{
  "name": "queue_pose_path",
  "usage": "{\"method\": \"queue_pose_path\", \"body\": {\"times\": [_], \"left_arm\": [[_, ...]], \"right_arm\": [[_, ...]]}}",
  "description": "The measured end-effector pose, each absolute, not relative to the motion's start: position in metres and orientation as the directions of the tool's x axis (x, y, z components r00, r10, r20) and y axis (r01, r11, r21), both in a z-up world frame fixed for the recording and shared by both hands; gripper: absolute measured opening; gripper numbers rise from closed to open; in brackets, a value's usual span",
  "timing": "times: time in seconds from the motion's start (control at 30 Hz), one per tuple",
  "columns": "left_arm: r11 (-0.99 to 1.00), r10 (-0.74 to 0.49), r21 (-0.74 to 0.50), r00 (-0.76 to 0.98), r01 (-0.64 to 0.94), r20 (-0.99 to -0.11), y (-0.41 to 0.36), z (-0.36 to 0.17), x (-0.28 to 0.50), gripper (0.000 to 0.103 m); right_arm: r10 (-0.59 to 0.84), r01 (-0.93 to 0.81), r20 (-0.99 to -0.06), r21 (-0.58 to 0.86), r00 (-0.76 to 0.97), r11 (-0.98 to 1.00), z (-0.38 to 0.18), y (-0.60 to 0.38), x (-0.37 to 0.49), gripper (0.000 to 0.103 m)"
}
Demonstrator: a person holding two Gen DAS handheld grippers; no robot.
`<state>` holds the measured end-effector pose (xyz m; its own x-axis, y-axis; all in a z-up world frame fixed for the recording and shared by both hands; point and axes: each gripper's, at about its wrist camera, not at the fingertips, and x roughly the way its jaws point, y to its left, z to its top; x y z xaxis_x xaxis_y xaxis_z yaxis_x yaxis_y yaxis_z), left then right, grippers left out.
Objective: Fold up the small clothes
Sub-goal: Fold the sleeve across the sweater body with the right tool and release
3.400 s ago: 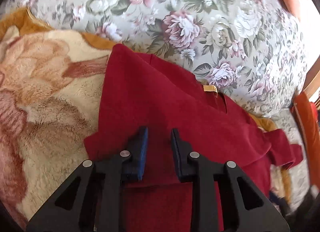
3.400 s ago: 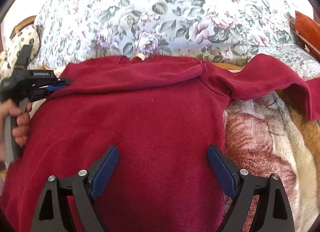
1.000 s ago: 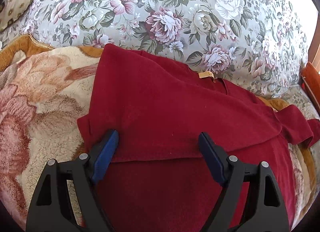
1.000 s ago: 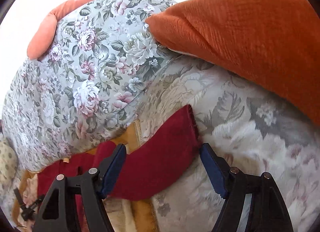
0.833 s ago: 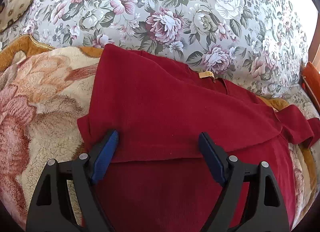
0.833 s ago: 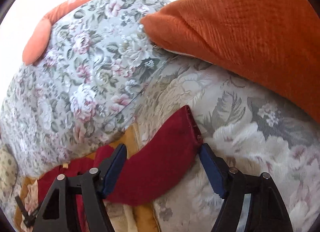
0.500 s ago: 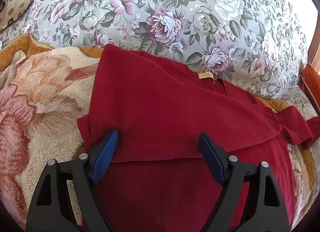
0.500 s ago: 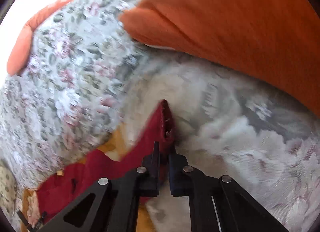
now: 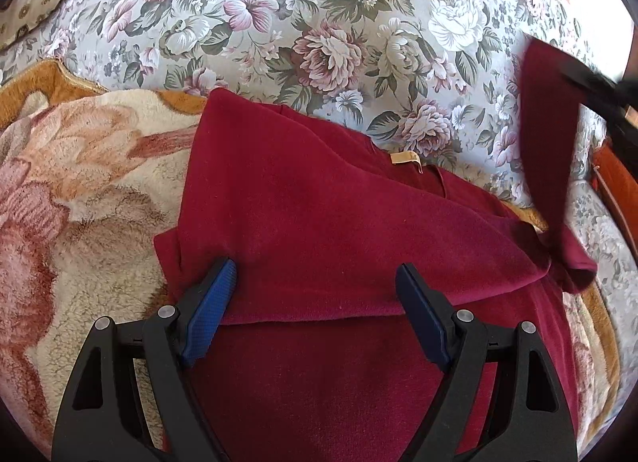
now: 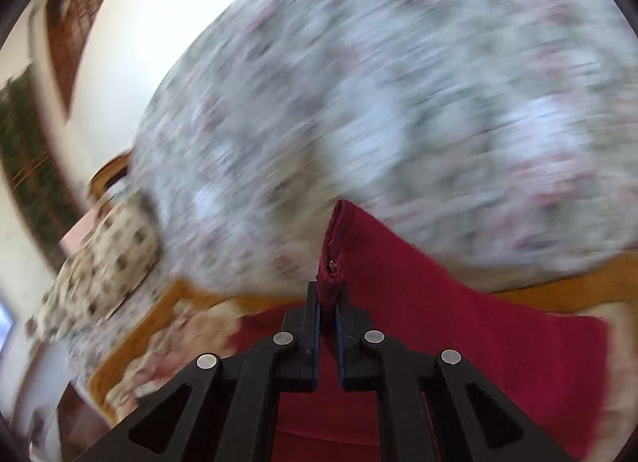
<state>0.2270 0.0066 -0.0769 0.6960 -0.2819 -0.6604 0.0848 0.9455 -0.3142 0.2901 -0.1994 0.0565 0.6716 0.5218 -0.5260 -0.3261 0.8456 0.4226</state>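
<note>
Behind red sweater: floral cushion; fleece blanket beneath.

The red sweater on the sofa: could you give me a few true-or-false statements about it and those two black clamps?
1. The right gripper is shut on the sleeve cuff. True.
2. The left gripper pinches the red sweater. False: its jaws stand open over the fabric.
3. The sleeve lies flat on the blanket. False: it is lifted.
4. A tan label shows at the collar. True.
</note>
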Motion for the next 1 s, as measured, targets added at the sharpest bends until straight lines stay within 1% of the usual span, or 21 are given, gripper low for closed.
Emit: {"method": "queue_pose_path", "body": {"times": [0.13, 0.2, 0.3, 0.4, 0.43, 0.53, 0.57, 0.6, 0.63, 0.67, 0.77, 0.87, 0.93, 1.0], "left_arm": [[0.943, -0.286, -0.321, 0.698, 0.085, -0.656, 0.007, -0.077, 0.227, 0.082], [0.943, -0.286, -0.323, 0.700, 0.084, -0.655, 0.006, -0.077, 0.226, 0.082], [0.942, -0.287, -0.325, 0.702, 0.083, -0.651, 0.007, -0.077, 0.226, 0.082], [0.942, -0.287, -0.326, 0.703, 0.082, -0.651, 0.006, -0.077, 0.225, 0.082], [0.942, -0.286, -0.326, 0.702, 0.082, -0.652, 0.006, -0.077, 0.225, 0.082], [0.941, -0.287, -0.327, 0.700, 0.081, -0.654, 0.006, -0.077, 0.224, 0.082], [0.941, -0.290, -0.330, 0.698, 0.081, -0.655, 0.006, -0.076, 0.224, 0.082], [0.938, -0.294, -0.336, 0.697, 0.081, -0.654, 0.007, -0.076, 0.224, 0.082], [0.937, -0.297, -0.340, 0.695, 0.080, -0.654, 0.008, -0.075, 0.224, 0.082], [0.935, -0.300, -0.344, 0.693, 0.080, -0.656, 0.008, -0.075, 0.224, 0.082], [0.934, -0.290, -0.352, 0.699, 0.059, -0.654, 0.013, -0.062, 0.217, 0.082], [0.956, -0.246, -0.283, 0.755, 0.083, -0.608, 0.008, -0.036, 0.209, 0.082], [0.951, -0.269, -0.289, 0.758, 0.110, -0.594, 0.000, -0.022, 0.220, 0.082], [0.938, -0.318, -0.309, 0.741, 0.156, -0.591, -0.013, -0.011, 0.239, 0.082]], "right_arm": [[0.553, -0.394, -0.604, 0.388, 0.574, 0.833, 0.018, -0.127, 0.300, 0.006], [0.546, -0.393, -0.631, 0.382, 0.550, 0.837, 0.001, -0.114, 0.301, 0.006], [0.577, -0.393, -0.662, 0.426, 0.478, 0.815, -0.024, -0.106, 0.304, 0.006], [0.551, -0.397, -0.690, 0.392, 0.469, 0.830, -0.028, -0.098, 0.309, 0.006], [0.542, -0.388, -0.699, 0.388, 0.467, 0.836, -0.028, -0.099, 0.310, 0.009], [0.571, -0.379, -0.672, 0.430, 0.472, 0.819, -0.017, -0.113, 0.304, 0.016], [0.581, -0.382, -0.660, 0.440, 0.476, 0.813, -0.010, -0.122, 0.299, 0.022], [0.592, -0.388, -0.644, 0.449, 0.484, 0.805, -0.005, -0.129, 0.293, 0.025], [0.595, -0.390, -0.634, 0.450, 0.495, 0.804, 0.001, -0.137, 0.287, 0.032], [0.587, -0.387, -0.628, 0.442, 0.510, 0.809, 0.008, -0.148, 0.279, 0.034], [0.562, -0.368, -0.627, 0.424, 0.541, 0.827, 0.015, -0.180, 0.256, 0.034], [0.476, -0.297, -0.617, 0.376, 0.627, 0.878, 0.008, -0.233, 0.230, 0.034], [0.440, -0.217, -0.592, 0.410, 0.676, 0.886, -0.002, -0.276, 0.218, 0.034], [0.391, -0.134, -0.578, 0.436, 0.716, 0.890, -0.008, -0.315, 0.208, 0.034]]}}
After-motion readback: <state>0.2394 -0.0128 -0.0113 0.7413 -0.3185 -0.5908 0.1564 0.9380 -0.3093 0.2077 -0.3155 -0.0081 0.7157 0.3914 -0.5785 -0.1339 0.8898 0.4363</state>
